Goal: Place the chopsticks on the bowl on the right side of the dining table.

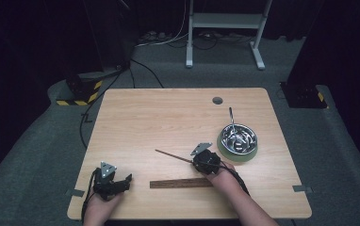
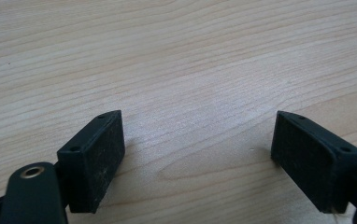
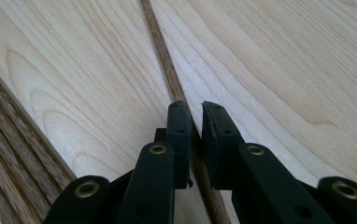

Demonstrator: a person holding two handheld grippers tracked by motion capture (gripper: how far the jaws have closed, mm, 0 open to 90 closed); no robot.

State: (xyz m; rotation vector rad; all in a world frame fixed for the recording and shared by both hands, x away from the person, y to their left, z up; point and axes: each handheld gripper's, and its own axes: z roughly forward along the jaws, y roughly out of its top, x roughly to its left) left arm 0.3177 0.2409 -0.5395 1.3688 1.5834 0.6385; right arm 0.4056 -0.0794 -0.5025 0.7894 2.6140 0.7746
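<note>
Wooden table, chopstick seemingly pinched between right tongs

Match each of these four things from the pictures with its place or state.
Things:
1. left tongs
2. right tongs
3. metal bowl
4. bundle of sticks

States:
A. lies flat near the table's front edge
B. stands on a green mat at the right
C. open above bare wood
D. shut on a thin stick

Pairs: 1-C, 2-D, 3-B, 4-A
</note>
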